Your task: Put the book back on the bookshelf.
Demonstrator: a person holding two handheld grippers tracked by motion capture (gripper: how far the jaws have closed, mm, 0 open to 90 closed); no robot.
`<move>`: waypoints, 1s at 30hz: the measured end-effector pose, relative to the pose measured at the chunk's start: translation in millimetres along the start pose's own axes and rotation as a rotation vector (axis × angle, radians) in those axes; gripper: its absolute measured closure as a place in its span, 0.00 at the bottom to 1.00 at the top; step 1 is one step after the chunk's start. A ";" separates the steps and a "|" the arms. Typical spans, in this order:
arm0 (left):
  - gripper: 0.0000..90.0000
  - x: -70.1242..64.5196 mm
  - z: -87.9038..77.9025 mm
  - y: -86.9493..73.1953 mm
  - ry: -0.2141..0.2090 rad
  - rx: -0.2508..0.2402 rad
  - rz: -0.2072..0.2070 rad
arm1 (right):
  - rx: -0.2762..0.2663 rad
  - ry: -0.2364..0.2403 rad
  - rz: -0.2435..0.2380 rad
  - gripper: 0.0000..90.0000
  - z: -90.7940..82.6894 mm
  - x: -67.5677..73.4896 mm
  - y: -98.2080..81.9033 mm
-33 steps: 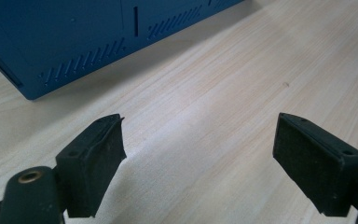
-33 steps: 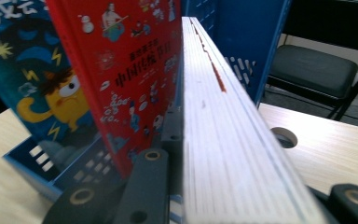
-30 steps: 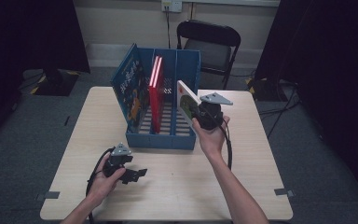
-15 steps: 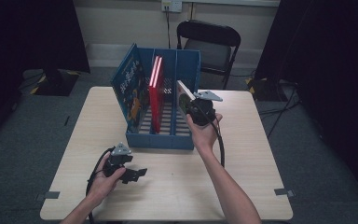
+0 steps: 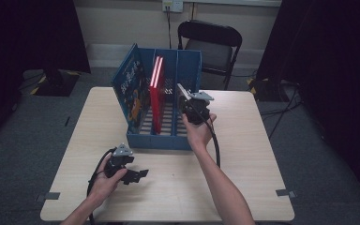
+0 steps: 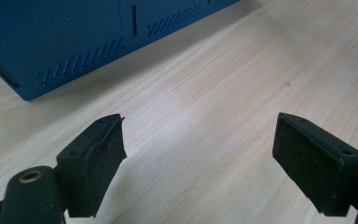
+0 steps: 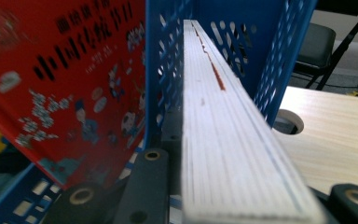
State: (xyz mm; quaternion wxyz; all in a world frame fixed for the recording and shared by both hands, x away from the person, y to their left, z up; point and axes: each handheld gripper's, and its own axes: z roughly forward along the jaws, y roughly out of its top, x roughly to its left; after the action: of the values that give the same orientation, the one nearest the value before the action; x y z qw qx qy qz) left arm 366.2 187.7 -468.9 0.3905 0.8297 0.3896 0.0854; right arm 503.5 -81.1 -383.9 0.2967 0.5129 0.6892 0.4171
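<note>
A white-edged book (image 7: 223, 140) is clamped between the jaws of the right gripper (image 5: 187, 101) and is held tilted over the rightmost compartment of the blue file rack (image 5: 161, 139). The left gripper (image 6: 200, 158) is rested on the table (image 5: 243, 178), jaws spread wide, nothing held.
</note>
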 end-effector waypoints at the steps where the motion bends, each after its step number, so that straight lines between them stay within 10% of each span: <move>1: 0.18 -0.7 0.4 0.0 -0.002 -0.005 -0.007 | 0.005 0.002 0.003 0.85 2.1 -0.4 -2.3; 30: 0.19 -2.8 3.4 1.1 -0.002 0.004 0.002 | 0.094 0.062 -0.054 0.84 3.5 -6.2 -42.2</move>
State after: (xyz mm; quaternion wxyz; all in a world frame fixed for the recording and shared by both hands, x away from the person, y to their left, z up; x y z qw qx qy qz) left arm 366.4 183.3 -470.0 0.3890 0.8311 0.3885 0.0842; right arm 488.9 -91.4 -422.8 0.2618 0.4946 0.7304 0.3916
